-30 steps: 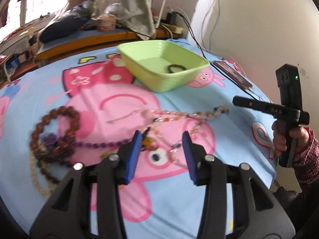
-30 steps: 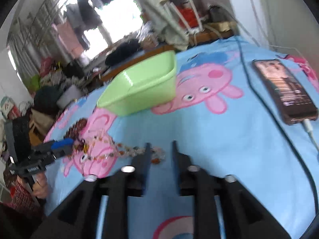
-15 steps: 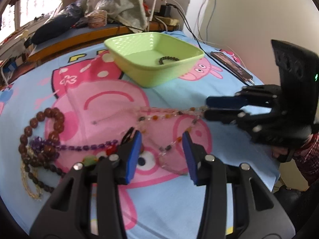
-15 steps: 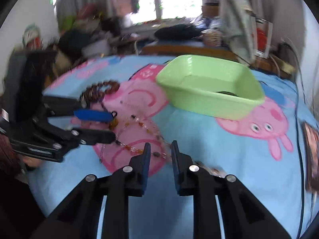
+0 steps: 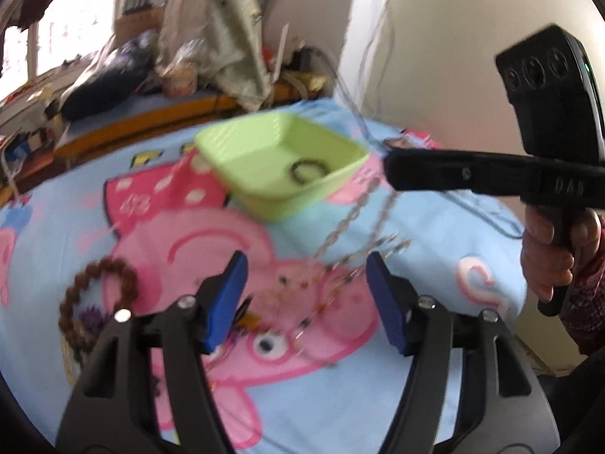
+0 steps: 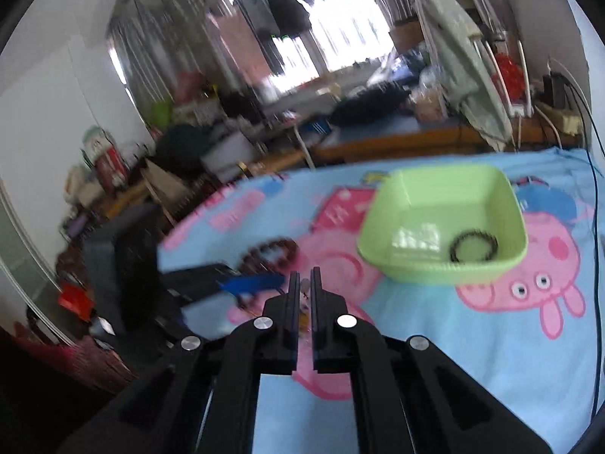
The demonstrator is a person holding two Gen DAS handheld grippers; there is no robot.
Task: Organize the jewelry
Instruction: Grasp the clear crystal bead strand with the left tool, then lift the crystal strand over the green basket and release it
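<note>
Two tongs: the left gripper [image 5: 306,295] has its blue pads wide apart with nothing pressed between them; the right gripper [image 6: 305,283] has its jaws closed together on the beaded chain [image 5: 351,223].
Change at the left tongs: its jaws have just been opening; one second ago the pads stood much closer, around the chain on the blanket.
Change at the right tongs: one second ago it was low at the far end of the chain, a little open; now it is raised, and the chain hangs from its tip down to the blanket.
Chain: its lower part lies blurred on the pink figure of the blanket [image 5: 435,227], between and just beyond the left pads, not touching them.
Brown bead bracelet [image 5: 94,287]: on the blanket, to the left of the left tongs, with a purple strand [image 5: 92,317] beside it.
Hand [image 5: 548,253]: holds the handle of the right tongs, at the right of the left view.
Green tray [image 5: 264,143]: beyond both tongs, on the blanket.
Dark bracelet [image 6: 474,245]: inside the tray, near its right wall in the right view.
</note>
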